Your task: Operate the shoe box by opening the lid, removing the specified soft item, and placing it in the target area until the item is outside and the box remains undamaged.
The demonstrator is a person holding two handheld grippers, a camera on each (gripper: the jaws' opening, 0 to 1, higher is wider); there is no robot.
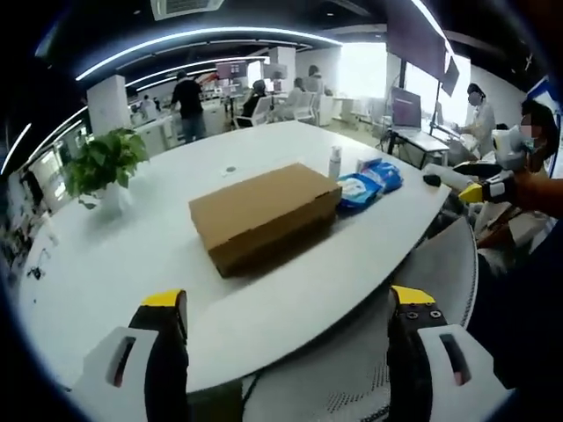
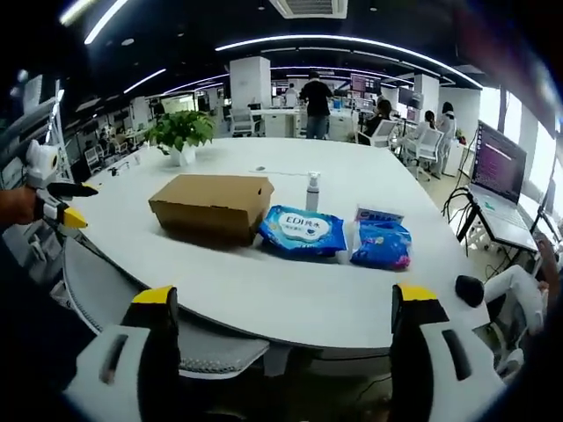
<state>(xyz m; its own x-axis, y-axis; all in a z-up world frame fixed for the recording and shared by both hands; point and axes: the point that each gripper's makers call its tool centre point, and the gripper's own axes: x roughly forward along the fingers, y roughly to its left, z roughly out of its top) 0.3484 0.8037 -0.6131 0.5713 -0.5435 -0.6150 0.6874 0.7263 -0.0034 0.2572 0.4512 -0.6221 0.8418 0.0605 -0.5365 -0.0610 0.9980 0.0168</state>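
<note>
I held the left gripper (image 1: 288,321) spread wide, empty, short of the table (image 1: 132,264) edge | right gripper (image 2: 283,316) likewise released, empty, off the table | shoe box (image 2: 212,205) lay closed on the table, beside blue packs (image 2: 303,230).

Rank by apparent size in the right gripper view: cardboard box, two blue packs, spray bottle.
1. Cardboard box, closed, clearly largest.
2. Left blue pack.
3. Right blue pack, somewhat smaller than the left one, but it is angled, so this is unsure.
4. Spray bottle, smallest, though it stands farther back.
</note>
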